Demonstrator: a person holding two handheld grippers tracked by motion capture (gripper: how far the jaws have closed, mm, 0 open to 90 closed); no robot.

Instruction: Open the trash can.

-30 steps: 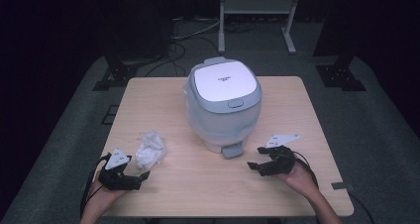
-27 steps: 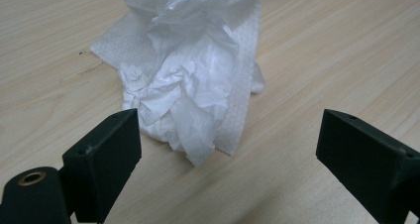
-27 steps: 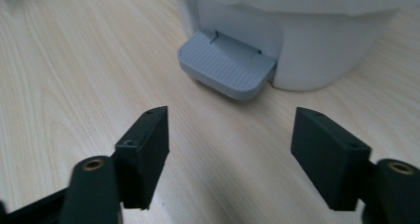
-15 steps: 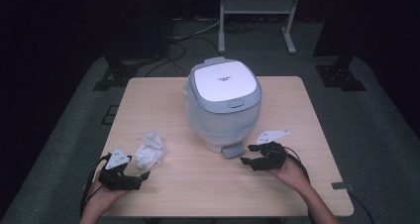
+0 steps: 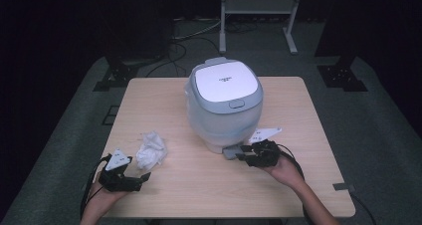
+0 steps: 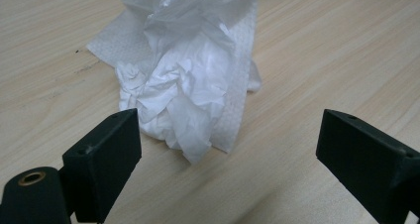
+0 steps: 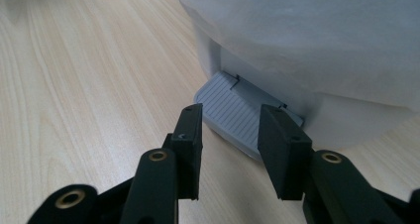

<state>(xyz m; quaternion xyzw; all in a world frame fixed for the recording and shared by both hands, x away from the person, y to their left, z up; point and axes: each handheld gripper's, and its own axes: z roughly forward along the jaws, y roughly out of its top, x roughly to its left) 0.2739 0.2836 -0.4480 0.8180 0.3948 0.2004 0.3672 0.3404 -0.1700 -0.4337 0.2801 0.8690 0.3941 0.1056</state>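
- Right gripper point(image 7: 230, 149) has just been closing its jaws, half-narrowed around the grey tab point(image 7: 237, 112) at the rice cooker's point(image 5: 224, 103) base, not yet pressing it.
- Left gripper point(image 6: 233, 149) gapes wide near the crumpled tissue point(image 6: 185, 80).

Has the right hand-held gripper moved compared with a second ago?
Yes. The right hand-held gripper has slid left toward the grey tab at the rice cooker's base, jaws closing, nothing between them.

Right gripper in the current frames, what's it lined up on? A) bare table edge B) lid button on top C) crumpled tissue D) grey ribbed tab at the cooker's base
D: the right gripper points at the grey tab at the foot of the cooker, jaws partly closed, nothing between them yet.
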